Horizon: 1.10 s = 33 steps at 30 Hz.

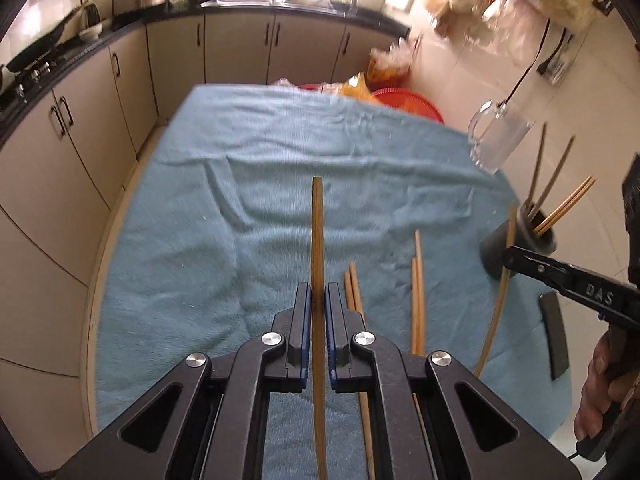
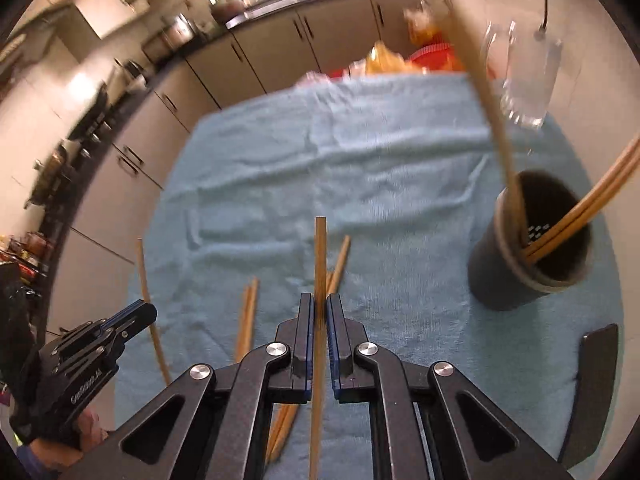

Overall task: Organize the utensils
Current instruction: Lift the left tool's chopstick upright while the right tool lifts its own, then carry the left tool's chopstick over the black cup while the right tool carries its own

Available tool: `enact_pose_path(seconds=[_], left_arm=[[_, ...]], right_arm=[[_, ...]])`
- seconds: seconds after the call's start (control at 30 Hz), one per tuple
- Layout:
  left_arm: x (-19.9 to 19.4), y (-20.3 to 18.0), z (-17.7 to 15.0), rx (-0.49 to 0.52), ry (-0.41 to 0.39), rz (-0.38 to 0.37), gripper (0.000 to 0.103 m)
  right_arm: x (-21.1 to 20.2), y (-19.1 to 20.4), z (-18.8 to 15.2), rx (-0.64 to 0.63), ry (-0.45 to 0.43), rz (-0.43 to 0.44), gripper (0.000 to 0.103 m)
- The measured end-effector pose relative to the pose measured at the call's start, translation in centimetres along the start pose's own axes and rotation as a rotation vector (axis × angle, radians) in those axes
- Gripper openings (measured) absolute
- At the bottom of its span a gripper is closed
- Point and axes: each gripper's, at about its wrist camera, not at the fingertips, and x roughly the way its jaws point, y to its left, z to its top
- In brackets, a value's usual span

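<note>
My left gripper (image 1: pixel 317 300) is shut on a wooden chopstick (image 1: pixel 317 232) that points forward above the blue towel (image 1: pixel 240 208). My right gripper (image 2: pixel 319 308) is shut on another wooden chopstick (image 2: pixel 320 252). In the left wrist view the right gripper (image 1: pixel 510 252) holds its chopstick (image 1: pixel 496 312) beside the dark holder (image 1: pixel 520 240). The dark holder (image 2: pixel 520 276) stands at the right and has several chopsticks (image 2: pixel 592 208) in it. Loose chopsticks (image 1: pixel 418 292) lie on the towel, also in the right wrist view (image 2: pixel 248 316). The left gripper (image 2: pixel 136 316) shows at the left there.
A clear glass mug (image 1: pixel 496 136) stands at the far right of the towel. A flat black object (image 1: pixel 554 336) lies near the right edge. Red baskets (image 1: pixel 404 100) sit beyond the table. Kitchen cabinets (image 1: pixel 100 92) run along the left and back.
</note>
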Motion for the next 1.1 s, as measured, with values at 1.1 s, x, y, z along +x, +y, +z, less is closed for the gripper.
enact_pose_path(seconds=[1.1], left_arm=[[-6.4,-3.1,0.4,0.035,-0.121,0.002,0.006]], right_arm=[[-10.4,-1.4,-2.6,0.032,-0.244,0.031,0.006]])
